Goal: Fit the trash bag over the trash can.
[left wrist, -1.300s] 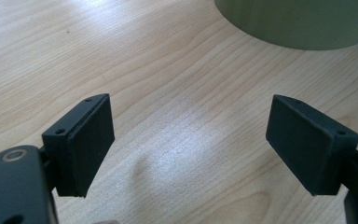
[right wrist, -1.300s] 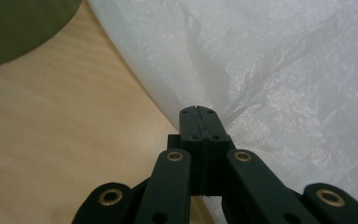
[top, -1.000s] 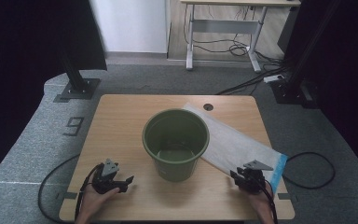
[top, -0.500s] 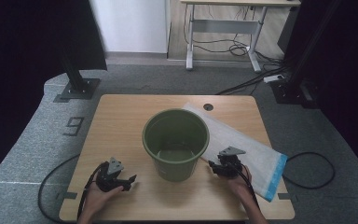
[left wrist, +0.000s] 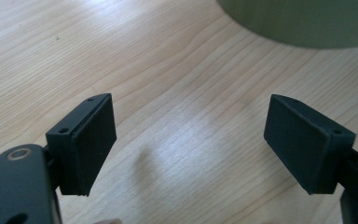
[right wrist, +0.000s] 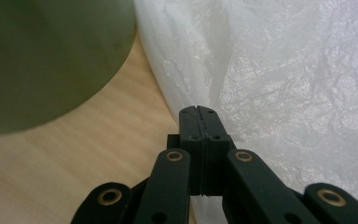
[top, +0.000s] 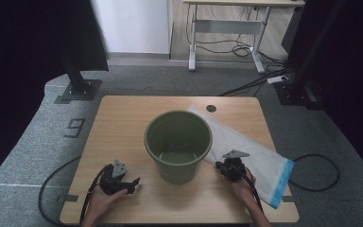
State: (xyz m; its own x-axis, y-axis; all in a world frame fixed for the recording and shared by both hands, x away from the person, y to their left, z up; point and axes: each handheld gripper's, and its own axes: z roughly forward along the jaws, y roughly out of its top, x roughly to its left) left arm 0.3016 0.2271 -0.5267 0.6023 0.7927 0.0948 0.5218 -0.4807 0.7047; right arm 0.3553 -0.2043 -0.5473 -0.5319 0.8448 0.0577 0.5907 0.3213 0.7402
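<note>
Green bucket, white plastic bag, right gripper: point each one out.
green bucket [top: 178, 177]: high view, on its outer front wall.
white plastic bag [top: 260, 158]: high view, on the flat middle of the bag, right of the bucket.
right gripper [right wrist: 199, 112]: right gripper view, at the tips of its closed jaws.

White plastic bag [top: 246, 149], blue-edged, lies flat beside the green bucket [top: 178, 144].

light: even, table bright, surround dark | shadows: soft | blur: close-ups soft, bucket [right wrist: 51, 60] defocused
</note>
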